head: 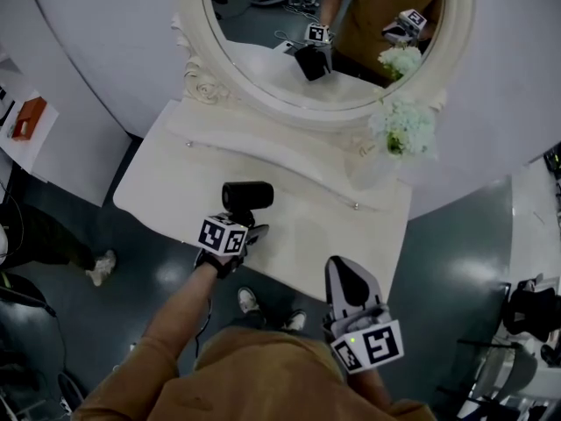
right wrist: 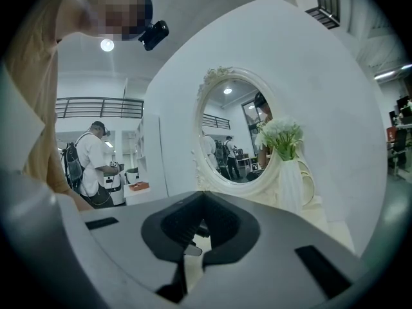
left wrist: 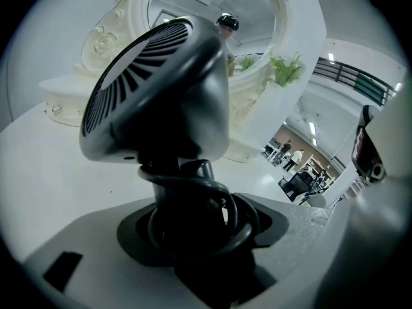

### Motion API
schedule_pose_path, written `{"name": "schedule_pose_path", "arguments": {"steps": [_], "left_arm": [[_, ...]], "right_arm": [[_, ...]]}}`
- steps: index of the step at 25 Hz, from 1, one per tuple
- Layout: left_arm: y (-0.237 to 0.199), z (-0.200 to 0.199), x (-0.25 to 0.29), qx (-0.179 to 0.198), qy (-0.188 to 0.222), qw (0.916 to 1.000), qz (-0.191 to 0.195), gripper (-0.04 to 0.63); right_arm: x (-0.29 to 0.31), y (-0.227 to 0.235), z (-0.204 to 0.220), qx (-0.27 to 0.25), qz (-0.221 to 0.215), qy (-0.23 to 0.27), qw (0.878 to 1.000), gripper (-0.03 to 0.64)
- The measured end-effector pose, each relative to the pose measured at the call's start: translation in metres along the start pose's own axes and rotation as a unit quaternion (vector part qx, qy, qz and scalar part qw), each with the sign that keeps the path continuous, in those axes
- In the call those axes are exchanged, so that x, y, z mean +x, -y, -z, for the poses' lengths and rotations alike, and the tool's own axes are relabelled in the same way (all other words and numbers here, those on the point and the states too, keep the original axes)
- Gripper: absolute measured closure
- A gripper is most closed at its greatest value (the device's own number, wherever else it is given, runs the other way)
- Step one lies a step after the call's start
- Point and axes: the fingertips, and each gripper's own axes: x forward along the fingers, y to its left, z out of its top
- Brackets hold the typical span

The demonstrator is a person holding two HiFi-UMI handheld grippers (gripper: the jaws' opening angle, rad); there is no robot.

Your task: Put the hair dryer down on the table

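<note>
A black hair dryer (head: 247, 196) is held over the front part of the white dressing table (head: 316, 235). My left gripper (head: 252, 228) is shut on its handle. In the left gripper view the dryer's vented rear (left wrist: 138, 85) fills the middle, and a black cord (left wrist: 222, 208) is coiled round the handle between the jaws of the left gripper (left wrist: 193, 227). Whether the dryer touches the tabletop is hidden. My right gripper (head: 349, 281) hangs off the table's front edge at lower right; the right gripper (right wrist: 203, 201) has its jaws shut with nothing held.
An oval mirror (head: 333, 33) in a cream carved frame stands at the table's back. A white vase of pale flowers (head: 401, 130) sits at the back right. In the right gripper view a person with a backpack (right wrist: 90, 163) stands at left. Dark floor surrounds the table.
</note>
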Motion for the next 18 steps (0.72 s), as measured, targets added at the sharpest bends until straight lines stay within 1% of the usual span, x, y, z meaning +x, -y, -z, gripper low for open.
{"name": "schedule_pose_path", "arguments": {"steps": [4,11,18], "left_arm": [[-0.003,0.000,0.009,-0.004,-0.012,0.9999,-0.002,0.316],[-0.013,0.002,0.021,-0.009,-0.029,0.9994,-0.017,0.314],[-0.015,0.002,0.030,-0.014,-0.038,0.9990,-0.015,0.313]], "right_arm": [[0.001,0.003,0.003,0.003,0.004,-0.003,1.000,0.615],[0.001,0.007,0.006,0.006,0.008,-0.006,1.000,0.615],[0.000,0.015,0.008,0.008,0.013,-0.008,1.000,0.615]]}}
